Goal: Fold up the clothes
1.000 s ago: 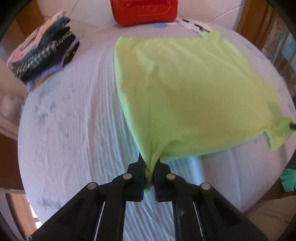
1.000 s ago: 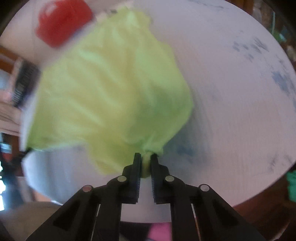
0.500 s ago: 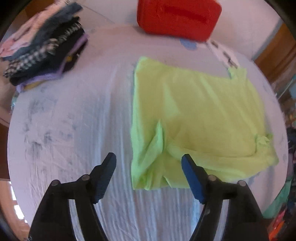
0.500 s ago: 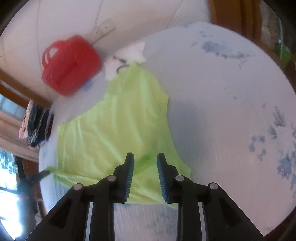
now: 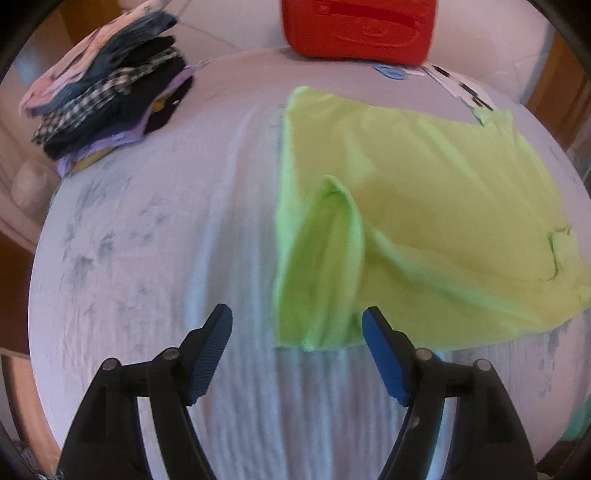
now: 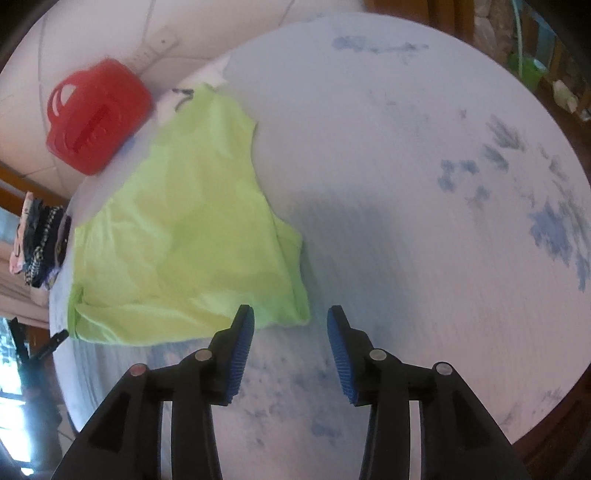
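Both our grippers, left gripper [image 5: 297,325] and right gripper [image 6: 290,325], have let go and now gape wide, empty. Just ahead, the lime-green shirt [image 5: 406,206] lies half-folded on the tablecloth [image 5: 166,258]; further folds remain, then stacking beyond.

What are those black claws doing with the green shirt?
A person is folding clothes with a gripper in each hand. Right now both the left gripper and the right gripper are open and holding nothing. The lime-green shirt lies on the table, one corner still bunched up. A stack of folded clothes and a red bag sit further back.
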Demonstrator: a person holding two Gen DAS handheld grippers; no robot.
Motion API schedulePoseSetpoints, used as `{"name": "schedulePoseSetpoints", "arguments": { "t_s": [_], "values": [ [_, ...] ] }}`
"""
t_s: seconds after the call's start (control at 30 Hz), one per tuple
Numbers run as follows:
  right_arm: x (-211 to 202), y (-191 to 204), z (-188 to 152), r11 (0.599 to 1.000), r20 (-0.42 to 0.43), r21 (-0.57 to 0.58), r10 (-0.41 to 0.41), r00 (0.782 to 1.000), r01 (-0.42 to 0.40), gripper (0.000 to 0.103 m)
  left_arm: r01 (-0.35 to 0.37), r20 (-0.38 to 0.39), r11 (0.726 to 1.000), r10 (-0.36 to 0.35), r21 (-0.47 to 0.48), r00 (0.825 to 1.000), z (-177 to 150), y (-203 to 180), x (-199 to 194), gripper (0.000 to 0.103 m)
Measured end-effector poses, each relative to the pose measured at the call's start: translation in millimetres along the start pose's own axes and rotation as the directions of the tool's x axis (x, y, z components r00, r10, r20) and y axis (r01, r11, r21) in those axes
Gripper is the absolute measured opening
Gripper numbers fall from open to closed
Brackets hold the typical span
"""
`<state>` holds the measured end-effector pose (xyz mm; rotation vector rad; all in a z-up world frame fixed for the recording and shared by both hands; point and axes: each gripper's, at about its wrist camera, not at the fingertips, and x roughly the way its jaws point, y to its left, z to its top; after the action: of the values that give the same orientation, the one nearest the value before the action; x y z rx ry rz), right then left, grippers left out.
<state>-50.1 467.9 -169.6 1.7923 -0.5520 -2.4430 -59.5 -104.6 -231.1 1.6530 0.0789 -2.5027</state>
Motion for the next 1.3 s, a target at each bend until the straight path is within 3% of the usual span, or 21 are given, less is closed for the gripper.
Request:
{"name": "schedulePoseSetpoints", "arguments": {
  "t_s": [0.17, 0.23, 0.4, 0.47, 0.53, 0.57, 0.6, 0.63, 0.67, 0.7, 0.83, 1.0, 1.17, 1.27, 1.3],
  "values": [
    [8, 7, -5, 1.000, -0.012, -0.027, -0.011, 1.000, 0.011, 0.057, -0.043, -0.010, 0.998, 0.044, 0.056, 0.999, 3, -22, 17, 0.073],
    [12, 10, -6, 0.999, -0.011, -0.041, -0.017, 1.000, 0.017, 0.064, -0.034, -0.022, 0.999, 0.035, 0.041, 0.999, 2, -20, 23, 0.073],
    [28, 16, -3, 0.995, -0.014, -0.083, -0.061, 0.998, 0.060, 0.067, -0.006, -0.055, 1.000, 0.005, -0.025, 0.998, 3, -12, 30, 0.073],
    [35, 22, -1, 0.988, -0.007, -0.122, -0.100, 0.995, 0.099, 0.073, 0.007, -0.062, 0.999, -0.009, -0.036, 0.998, 5, -13, 29, 0.050],
    [45, 30, 1, 0.978, 0.004, -0.166, -0.128, 0.992, 0.127, 0.081, -0.018, -0.051, 1.000, 0.017, -0.017, 0.999, 8, -18, 20, 0.014],
    [50, 34, 2, 0.974, 0.001, -0.186, -0.130, 0.991, 0.128, 0.081, -0.023, -0.034, 1.000, 0.023, -0.011, 0.999, 9, -20, 14, 0.007],
    [55, 38, 2, 0.968, -0.008, -0.208, -0.144, 0.990, 0.139, 0.076, -0.029, -0.017, 1.000, 0.028, -0.005, 0.999, 10, -21, 8, 0.007],
    [61, 42, 2, 0.961, -0.018, -0.231, -0.160, 0.987, 0.152, 0.044, -0.007, 0.001, 1.000, 0.007, -0.013, 1.000, 11, -19, -1, 0.007],
    [63, 45, 2, 0.956, -0.021, -0.239, -0.179, 0.984, 0.169, 0.023, 0.017, 0.020, 1.000, -0.017, -0.022, 1.000, 12, -16, -10, 0.007],
    [58, 45, 2, 0.957, -0.016, -0.235, -0.177, 0.984, 0.168, 0.011, 0.037, 0.038, 0.999, -0.036, -0.032, 0.999, 12, -11, -20, 0.007],
    [29, 43, 0, 0.968, 0.014, -0.206, -0.146, 0.989, 0.146, 0.011, 0.086, 0.022, 0.992, -0.084, -0.090, 0.996, 2, 14, -36, 0.007],
    [-5, 17, -15, 0.977, 0.008, -0.131, -0.166, 0.986, 0.166, 0.011, 0.061, -0.111, 0.988, -0.077, -0.144, 0.991, -43, 39, -21, 0.002],
    [-1, -21, -32, 0.971, -0.075, -0.055, -0.235, 0.969, 0.231, 0.011, -0.011, -0.206, 0.982, -0.029, -0.187, 0.978, -83, 62, -5, 0.002],
    [-8, -21, -34, 0.986, -0.034, -0.010, -0.170, 0.985, 0.169, 0.017, 0.001, -0.146, 0.976, -0.034, -0.216, 0.989, -76, 66, -20, 0.002],
    [-9, -15, -31, 0.988, -0.018, -0.017, -0.153, 0.988, 0.152, 0.025, 0.010, -0.121, 0.977, -0.036, -0.212, 0.992, -70, 64, -25, 0.003]
  ]
}}
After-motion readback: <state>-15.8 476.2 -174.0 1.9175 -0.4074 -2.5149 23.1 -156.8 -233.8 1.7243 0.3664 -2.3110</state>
